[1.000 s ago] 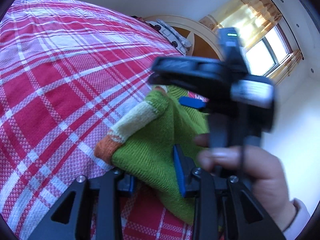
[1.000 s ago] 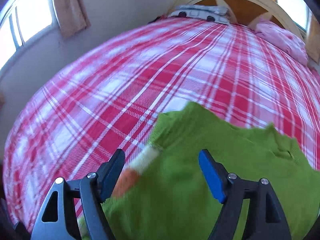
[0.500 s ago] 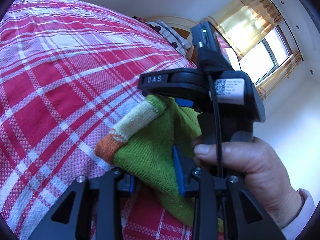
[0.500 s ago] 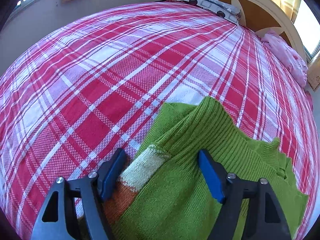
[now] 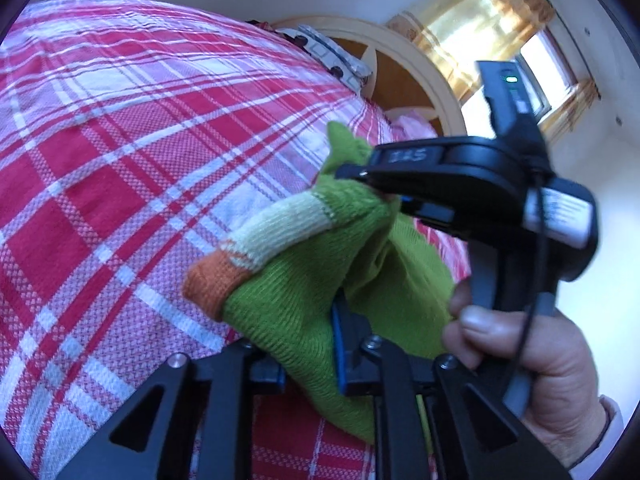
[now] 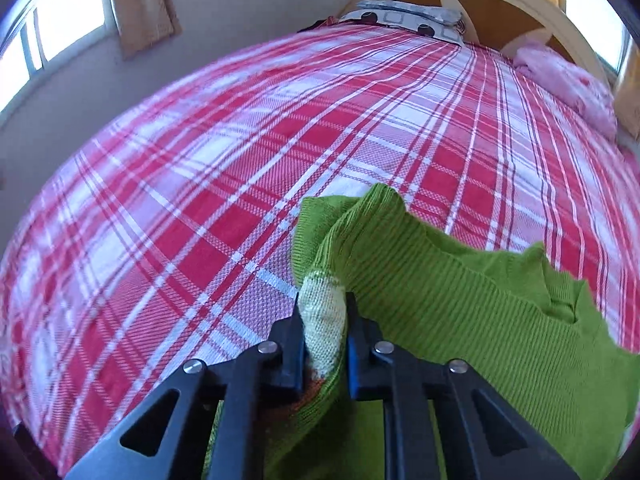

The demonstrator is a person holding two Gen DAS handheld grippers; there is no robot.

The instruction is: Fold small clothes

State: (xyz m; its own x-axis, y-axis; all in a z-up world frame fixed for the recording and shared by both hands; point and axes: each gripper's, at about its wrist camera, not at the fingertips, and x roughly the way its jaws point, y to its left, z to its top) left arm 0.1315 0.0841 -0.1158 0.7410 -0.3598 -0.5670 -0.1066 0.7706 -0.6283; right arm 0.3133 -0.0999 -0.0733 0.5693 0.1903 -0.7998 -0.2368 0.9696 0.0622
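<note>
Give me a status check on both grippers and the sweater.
Left gripper, right gripper: jaws closing on green sweater. Sweater bunched on plaid bedspread. Nothing in the way.

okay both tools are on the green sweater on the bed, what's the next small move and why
Probably carry the sleeve across the green sweater body. The right tool is closing on its cream band, the left tool on the green knit, and the sleeve lies bunched on the plaid bedspread, not yet folded in.
</note>
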